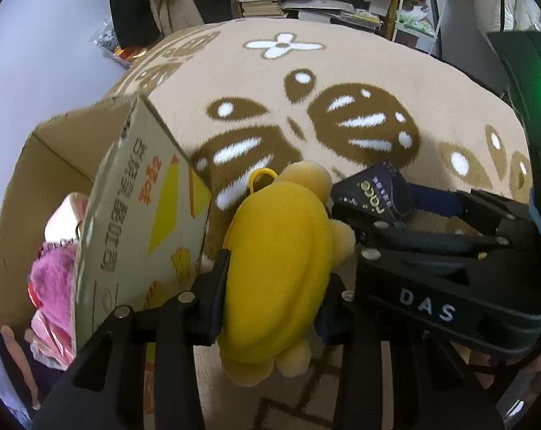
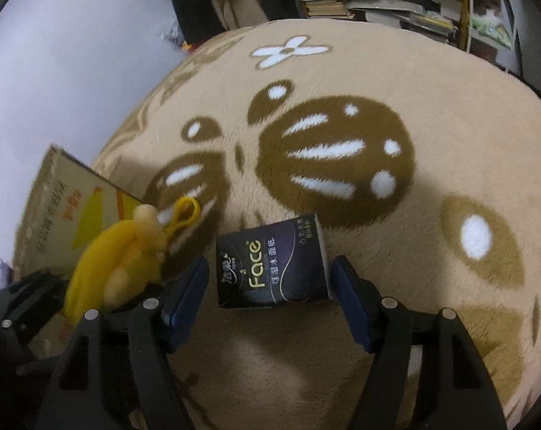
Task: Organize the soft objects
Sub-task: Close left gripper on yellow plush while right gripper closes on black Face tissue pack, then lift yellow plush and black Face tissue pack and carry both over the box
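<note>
My left gripper (image 1: 274, 283) is shut on a yellow plush toy (image 1: 281, 268) with a yellow plastic loop, held just right of an open cardboard box (image 1: 138, 215); the toy also shows in the right wrist view (image 2: 116, 261). My right gripper (image 2: 270, 286) is open around a dark tissue pack (image 2: 274, 261) marked "Face", which stands on the carpet; the right finger is close to its side, the left one stands apart. The pack (image 1: 374, 190) and right gripper (image 1: 385, 211) also show in the left wrist view, beside the toy.
The box holds a pink fluffy item (image 1: 52, 279) and other soft things. A beige carpet (image 2: 378, 71) with brown and white patterns covers the floor. Shelves with books (image 1: 263, 0) and a white rack (image 1: 421, 10) stand beyond it. A pale wall (image 2: 55, 71) is at the left.
</note>
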